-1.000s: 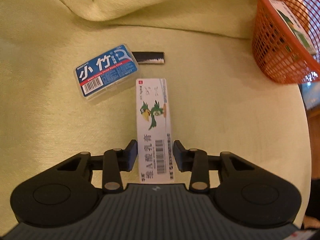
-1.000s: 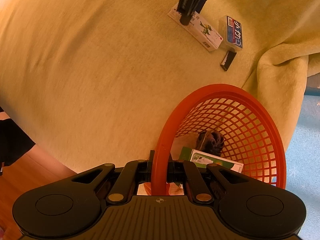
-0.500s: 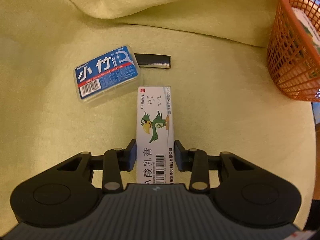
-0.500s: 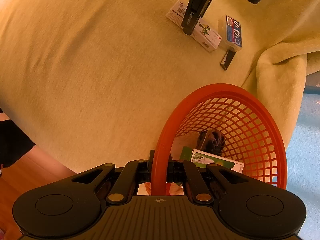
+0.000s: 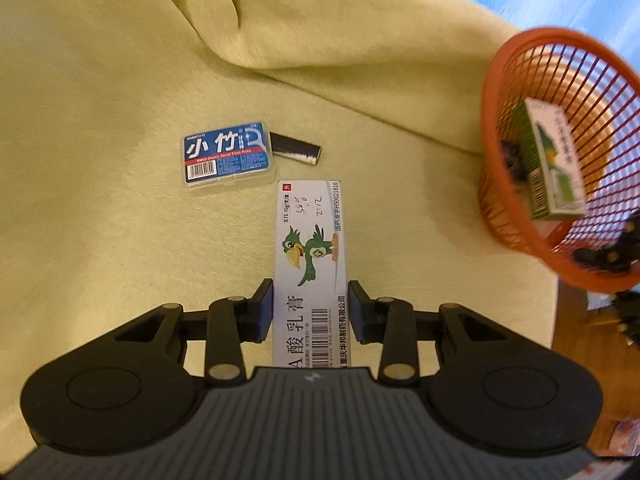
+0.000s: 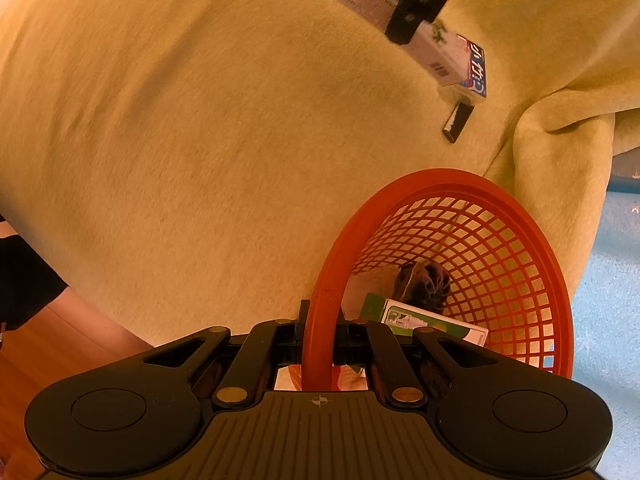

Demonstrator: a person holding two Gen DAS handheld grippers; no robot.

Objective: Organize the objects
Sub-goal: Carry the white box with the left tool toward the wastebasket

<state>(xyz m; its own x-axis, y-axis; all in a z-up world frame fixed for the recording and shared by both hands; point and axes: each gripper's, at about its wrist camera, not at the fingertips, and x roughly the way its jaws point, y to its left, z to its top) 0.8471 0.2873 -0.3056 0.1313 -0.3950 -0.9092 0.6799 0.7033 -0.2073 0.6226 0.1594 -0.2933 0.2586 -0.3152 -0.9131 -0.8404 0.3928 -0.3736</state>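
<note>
My left gripper [image 5: 310, 306] has its two fingers pressed against the long sides of the white ointment box [image 5: 310, 264] with the green parrot printed on it, holding it lengthwise so the far end juts out ahead of my fingertips [image 5: 264, 300]. In the right wrist view the same box [image 6: 430, 46] shows lifted clear of the yellow-green blanket [image 6: 200, 140], tilted, with my left gripper clamped across its middle.

Taking the orange mesh basket [image 5: 496, 184] as the landmark: the ointment box is held out to its left, well apart from its rim. Farther left of the basket, lying flat on the blanket [image 5: 100, 220], is the clear floss-pick case [image 5: 229, 159] with the blue label, and just beside that case, on its basket side, lies a small black-and-white packet [image 5: 296, 148]. A thick fold of the blanket rises beyond both of them.

My right gripper [image 6: 320, 344] is closed on the near rim of the basket [image 6: 532, 248], one finger outside the rim and one inside. Inside the basket a green-and-white carton [image 5: 554, 160] leans against the wall, and next to it, deeper in, sits a dark crumpled thing [image 6: 424, 282] that I cannot identify. Beyond the basket, past the blanket's edge, is a pale blue floor [image 6: 608, 300]
</note>
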